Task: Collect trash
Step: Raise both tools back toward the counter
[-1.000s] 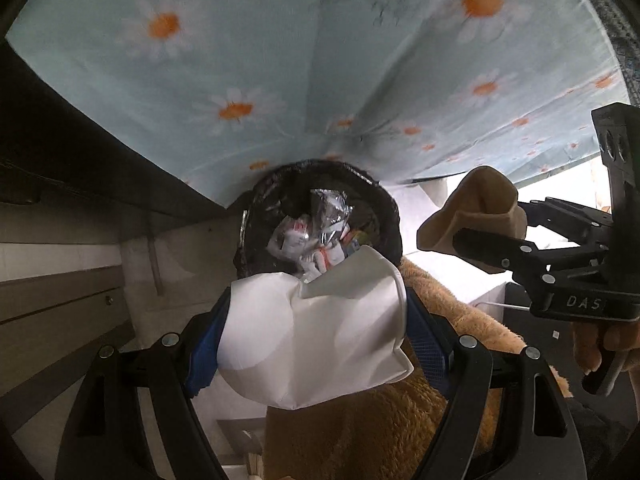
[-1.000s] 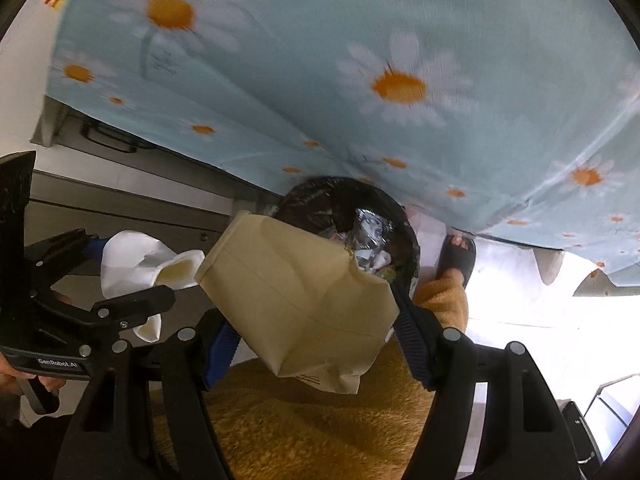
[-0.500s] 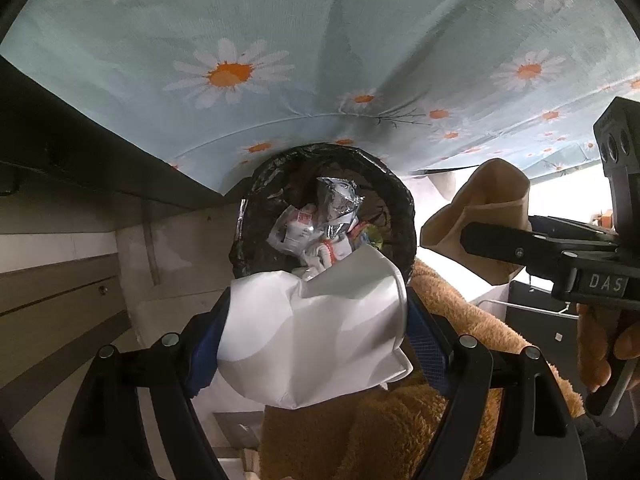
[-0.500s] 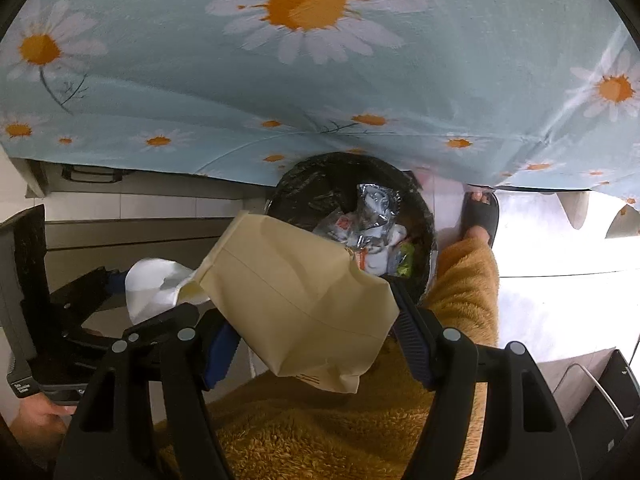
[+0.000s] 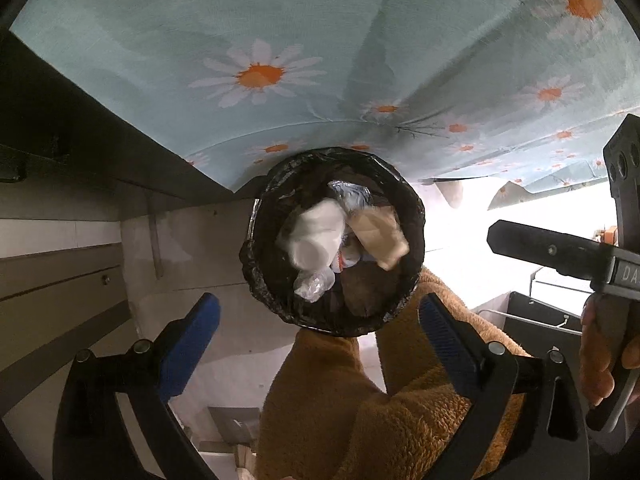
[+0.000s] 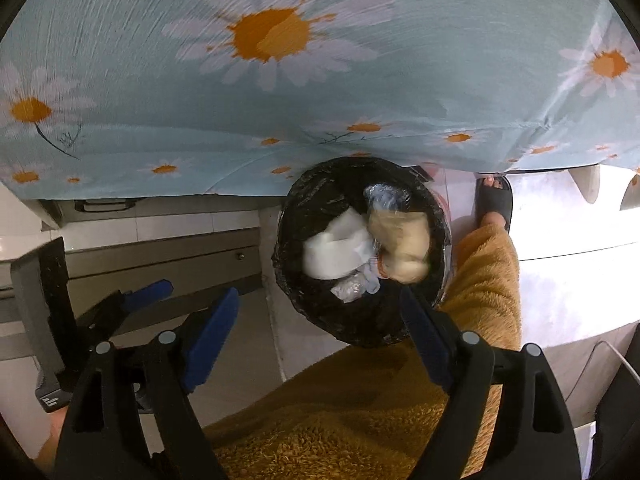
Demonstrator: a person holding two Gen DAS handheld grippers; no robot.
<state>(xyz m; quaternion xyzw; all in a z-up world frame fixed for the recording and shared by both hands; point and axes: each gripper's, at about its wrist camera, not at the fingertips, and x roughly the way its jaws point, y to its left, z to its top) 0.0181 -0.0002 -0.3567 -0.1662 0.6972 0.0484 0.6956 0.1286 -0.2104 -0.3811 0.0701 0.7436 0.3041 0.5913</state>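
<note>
A round bin lined with a black bag (image 5: pixel 260 280) (image 6: pixel 288 280) stands on the floor below both grippers. Inside it lie a crumpled white paper (image 5: pixel 316 236) (image 6: pixel 336 252), a tan paper bag (image 5: pixel 380 236) (image 6: pixel 404 244), a silver foil wrapper (image 5: pixel 352 196) (image 6: pixel 386 196) and a clear plastic piece (image 5: pixel 312 286) (image 6: pixel 352 288). My left gripper (image 5: pixel 316 336) is open and empty above the bin's near rim. My right gripper (image 6: pixel 320 340) is open and empty above it too. The right gripper's side shows at the right of the left wrist view (image 5: pixel 560 248), and the left gripper at the left of the right wrist view (image 6: pixel 132 304).
A light blue cloth with daisies (image 5: pixel 320 60) (image 6: pixel 320 60) hangs over the table edge just behind the bin. Grey cabinet fronts (image 5: pixel 60 300) (image 6: pixel 160 252) stand to the left. My leg in orange fleece (image 5: pixel 380 420) (image 6: pixel 480 292) and a slippered foot (image 6: pixel 494 200) are beside the bin.
Both grippers opened. The white paper dropped from the left one and the tan bag from the right one into the bin. Both grippers moved closer above the bin.
</note>
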